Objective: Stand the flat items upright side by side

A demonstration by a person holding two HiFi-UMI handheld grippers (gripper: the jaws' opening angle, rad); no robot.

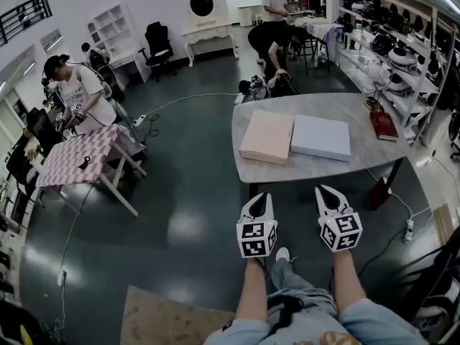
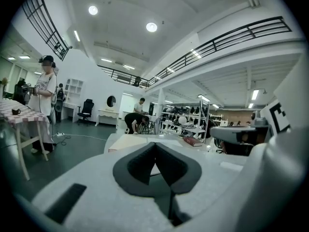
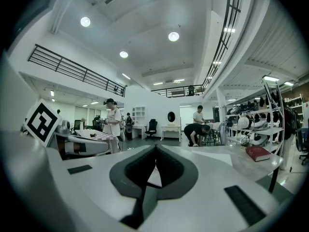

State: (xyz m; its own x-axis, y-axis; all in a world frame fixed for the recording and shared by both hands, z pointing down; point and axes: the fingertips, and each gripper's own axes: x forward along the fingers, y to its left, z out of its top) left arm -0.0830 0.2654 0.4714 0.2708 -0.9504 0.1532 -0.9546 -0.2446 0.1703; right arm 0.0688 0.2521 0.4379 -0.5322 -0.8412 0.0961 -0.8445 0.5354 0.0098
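Note:
Two flat boxes lie side by side on the grey table (image 1: 316,169): a peach one (image 1: 267,136) at the left and a pale lavender one (image 1: 321,136) at the right. A red book (image 1: 383,124) lies flat near the table's right end, also in the right gripper view (image 3: 259,152). My left gripper (image 1: 261,196) and right gripper (image 1: 327,190) hover side by side just short of the table's near edge, both shut and empty. The left gripper view shows the peach box (image 2: 126,142) ahead beyond the closed tips (image 2: 155,144).
Shelving (image 1: 392,56) with helmets runs along the right wall. A checkered table (image 1: 79,157) stands at the left with a person (image 1: 79,95) behind it. Two people work at the back (image 1: 274,20). Cables (image 1: 406,221) and a power strip lie on the floor by the table's leg.

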